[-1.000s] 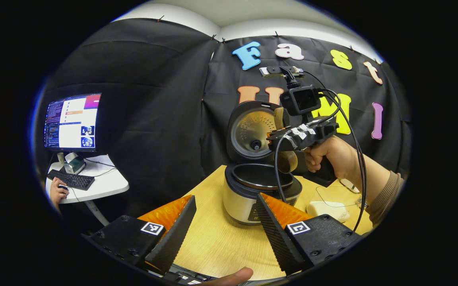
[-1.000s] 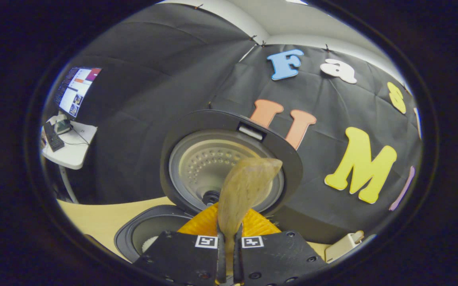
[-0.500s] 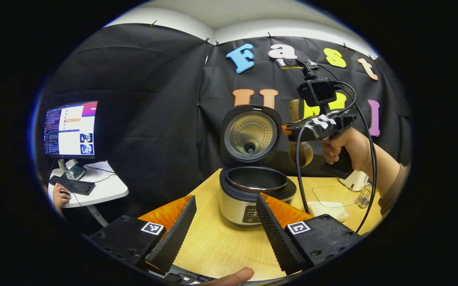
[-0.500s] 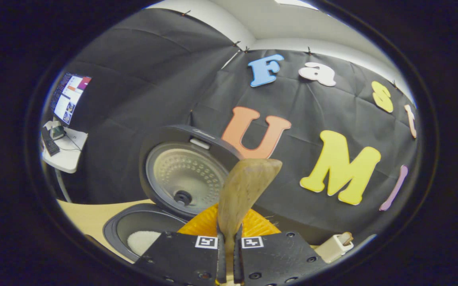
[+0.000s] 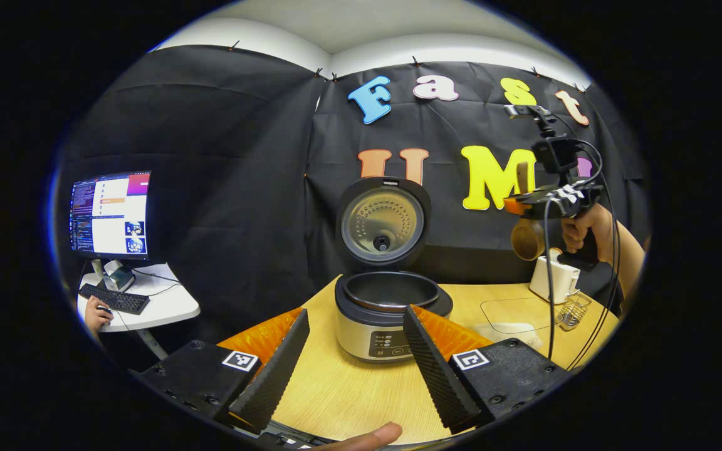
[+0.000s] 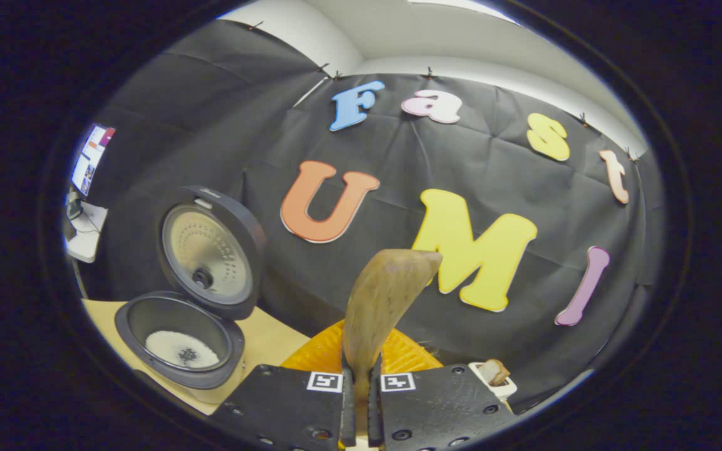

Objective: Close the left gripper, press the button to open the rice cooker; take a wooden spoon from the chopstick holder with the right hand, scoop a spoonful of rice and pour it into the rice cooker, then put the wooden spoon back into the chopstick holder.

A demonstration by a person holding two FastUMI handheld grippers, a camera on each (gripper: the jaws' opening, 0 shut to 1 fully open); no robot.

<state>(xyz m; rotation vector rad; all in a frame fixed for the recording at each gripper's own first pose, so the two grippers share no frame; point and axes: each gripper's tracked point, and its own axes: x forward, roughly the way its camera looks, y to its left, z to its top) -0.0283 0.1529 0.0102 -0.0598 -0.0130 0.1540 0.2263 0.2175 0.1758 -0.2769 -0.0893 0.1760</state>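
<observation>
The rice cooker [image 5: 381, 326] stands open on the wooden table [image 5: 342, 394], its lid [image 5: 383, 222] upright. White rice [image 6: 179, 348] lies in its pot. My left gripper [image 5: 355, 369] hangs open in front of the cooker, with nothing between its fingers. In the left gripper view, a hand holds my right gripper [image 5: 521, 207] up at the right, above the white chopstick holder [image 5: 552, 279]. It is shut on the wooden spoon [image 5: 527, 241]. In the right gripper view, the spoon [image 6: 386, 294] sticks up from my right gripper [image 6: 359, 401]. The cooker [image 6: 179, 338] sits lower left and the holder [image 6: 492, 379] lower right.
A clear tray [image 5: 511, 313] and a small wire basket [image 5: 574, 310] sit on the table right of the cooker. A side desk with a monitor [image 5: 110, 213] and a keyboard [image 5: 113, 299] stands far left, with a person's hand on it.
My right gripper has carried the spoon to the right, from over the cooker to above the chopstick holder. The left gripper has stayed open and drawn back slightly.
</observation>
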